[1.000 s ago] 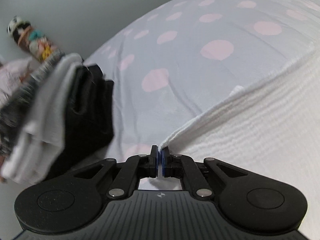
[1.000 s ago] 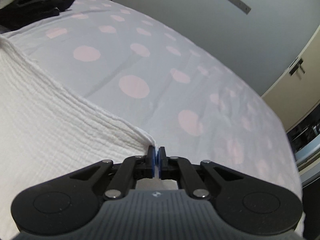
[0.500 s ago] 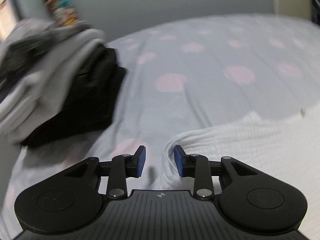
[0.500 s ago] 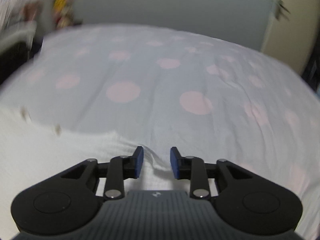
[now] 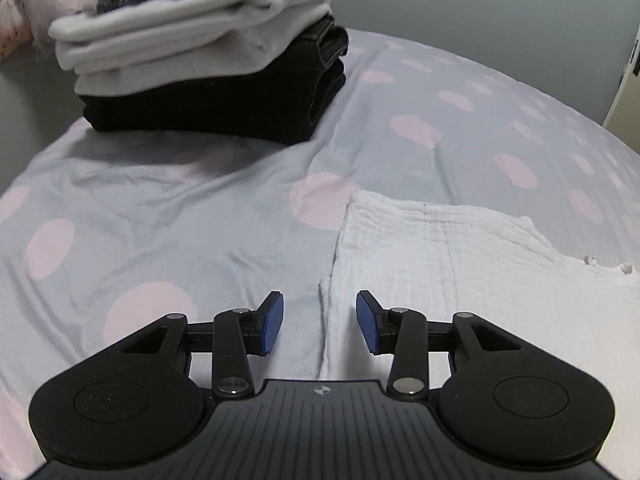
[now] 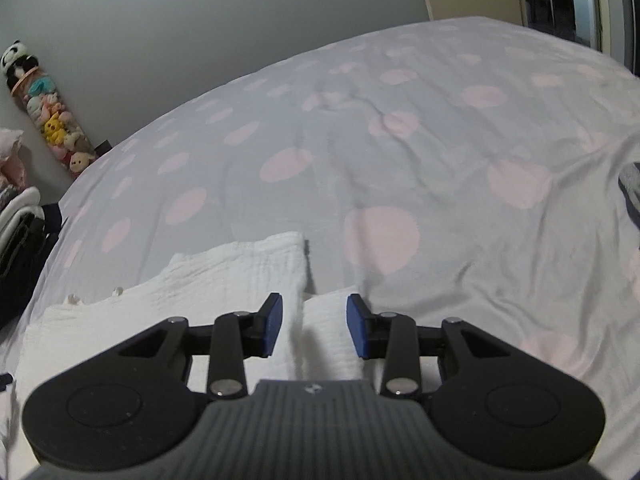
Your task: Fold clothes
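Observation:
A white crinkled garment (image 5: 448,256) lies folded on the bed's lilac sheet with pink dots (image 5: 168,216). In the left wrist view its left edge runs between the blue pads of my left gripper (image 5: 320,322), whose jaws are opening and touch nothing. The right wrist view shows the same white garment (image 6: 224,284), its right edge passing under my right gripper (image 6: 314,324). Those jaws are opening too, with cloth below the gap but no pad pressing on it.
A stack of folded clothes (image 5: 208,60), black at the bottom and white above, sits at the back left of the bed. A tube of plush toys (image 6: 48,120) leans on the grey wall. A dark cloth edge (image 6: 632,196) shows at the far right.
Both grippers let go of the white garment's corners and their jaws spread apart. Both hands rolled level and drew back, and the garment now lies flat on the bed.

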`<state>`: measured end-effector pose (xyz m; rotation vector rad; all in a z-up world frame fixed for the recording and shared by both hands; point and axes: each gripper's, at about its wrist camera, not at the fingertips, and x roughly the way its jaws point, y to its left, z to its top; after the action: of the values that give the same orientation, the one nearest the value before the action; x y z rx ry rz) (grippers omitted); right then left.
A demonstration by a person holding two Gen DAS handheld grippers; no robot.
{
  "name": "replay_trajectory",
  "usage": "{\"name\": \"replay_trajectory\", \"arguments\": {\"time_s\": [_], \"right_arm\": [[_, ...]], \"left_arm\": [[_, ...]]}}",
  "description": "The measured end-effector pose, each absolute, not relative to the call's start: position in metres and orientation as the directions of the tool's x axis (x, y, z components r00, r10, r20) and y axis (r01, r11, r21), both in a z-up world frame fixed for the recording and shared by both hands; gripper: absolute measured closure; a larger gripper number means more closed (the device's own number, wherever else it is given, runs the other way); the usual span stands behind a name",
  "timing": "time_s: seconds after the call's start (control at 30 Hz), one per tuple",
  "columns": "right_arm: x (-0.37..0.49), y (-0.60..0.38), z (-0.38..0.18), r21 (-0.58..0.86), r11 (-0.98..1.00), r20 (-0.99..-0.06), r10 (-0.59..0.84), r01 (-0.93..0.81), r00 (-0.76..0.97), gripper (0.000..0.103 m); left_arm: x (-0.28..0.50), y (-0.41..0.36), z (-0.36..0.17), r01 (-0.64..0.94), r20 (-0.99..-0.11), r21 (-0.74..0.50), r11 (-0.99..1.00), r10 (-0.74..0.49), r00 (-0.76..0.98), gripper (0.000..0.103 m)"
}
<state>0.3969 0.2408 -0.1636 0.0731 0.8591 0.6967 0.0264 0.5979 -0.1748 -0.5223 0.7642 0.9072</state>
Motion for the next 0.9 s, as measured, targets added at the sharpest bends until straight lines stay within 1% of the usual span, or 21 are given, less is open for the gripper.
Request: {"name": "replay_trajectory", "arguments": {"time_s": [0.2, 0.3, 0.33, 0.37, 0.4, 0.43, 0.47, 0.57, 0.63, 0.7, 0.77, 0.83, 0.9], "right_arm": [[0.431, 0.268, -0.182, 0.374, 0.774, -0.695, 0.599, -0.511, 0.397, 0.063], [0.442, 0.281, -0.197, 0.395, 0.783, -0.715, 0.591, -0.481, 0.374, 0.064], [0.443, 0.283, -0.202, 0.404, 0.784, -0.718, 0.591, -0.471, 0.368, 0.067], [0.443, 0.285, -0.203, 0.401, 0.782, -0.715, 0.593, -0.476, 0.372, 0.069], [0.442, 0.287, -0.205, 0.397, 0.780, -0.710, 0.595, -0.483, 0.377, 0.077], [0.440, 0.289, -0.205, 0.389, 0.778, -0.706, 0.596, -0.493, 0.382, 0.091], [0.438, 0.290, -0.203, 0.370, 0.783, -0.703, 0.588, -0.501, 0.400, 0.098], [0.431, 0.289, -0.191, 0.313, 0.798, -0.675, 0.568, -0.515, 0.470, 0.099], [0.432, 0.282, -0.175, 0.302, 0.806, -0.640, 0.567, -0.509, 0.519, 0.099], [0.437, 0.276, -0.163, 0.300, 0.812, -0.618, 0.566, -0.501, 0.546, 0.099], [0.442, 0.271, -0.152, 0.299, 0.817, -0.596, 0.563, -0.493, 0.573, 0.099], [0.448, 0.275, -0.154, 0.277, 0.830, -0.612, 0.541, -0.485, 0.576, 0.099], [0.452, 0.280, -0.161, 0.273, 0.835, -0.636, 0.529, -0.477, 0.561, 0.099]], "left_arm": [[0.043, 0.628, -0.193, -0.856, -0.799, -0.145, 0.497, 0.452, 0.397, 0.054], [0.049, 0.635, -0.199, -0.850, -0.782, -0.175, 0.497, 0.455, 0.427, 0.054], [0.052, 0.636, -0.200, -0.847, -0.775, -0.177, 0.501, 0.459, 0.434, 0.054], [0.055, 0.636, -0.200, -0.844, -0.770, -0.180, 0.506, 0.462, 0.441, 0.059], [0.058, 0.636, -0.200, -0.842, -0.763, -0.179, 0.510, 0.468, 0.446, 0.066], [0.061, 0.635, -0.199, -0.840, -0.756, -0.176, 0.513, 0.476, 0.449, 0.082], [0.063, 0.634, -0.197, -0.837, -0.748, -0.180, 0.517, 0.480, 0.458, 0.099], [0.063, 0.630, -0.183, -0.836, -0.705, -0.192, 0.513, 0.521, 0.481, 0.099], [0.061, 0.627, -0.168, -0.833, -0.664, -0.199, 0.517, 0.554, 0.503, 0.099], [0.062, 0.627, -0.159, -0.829, -0.641, -0.200, 0.523, 0.570, 0.514, 0.099], [0.070, 0.626, -0.158, -0.830, -0.650, -0.150, 0.537, 0.579, 0.492, 0.099], [0.079, 0.626, -0.164, -0.830, -0.668, -0.098, 0.549, 0.582, 0.464, 0.099], [0.087, 0.628, -0.174, -0.825, -0.700, -0.073, 0.560, 0.561, 0.442, 0.099]]}}
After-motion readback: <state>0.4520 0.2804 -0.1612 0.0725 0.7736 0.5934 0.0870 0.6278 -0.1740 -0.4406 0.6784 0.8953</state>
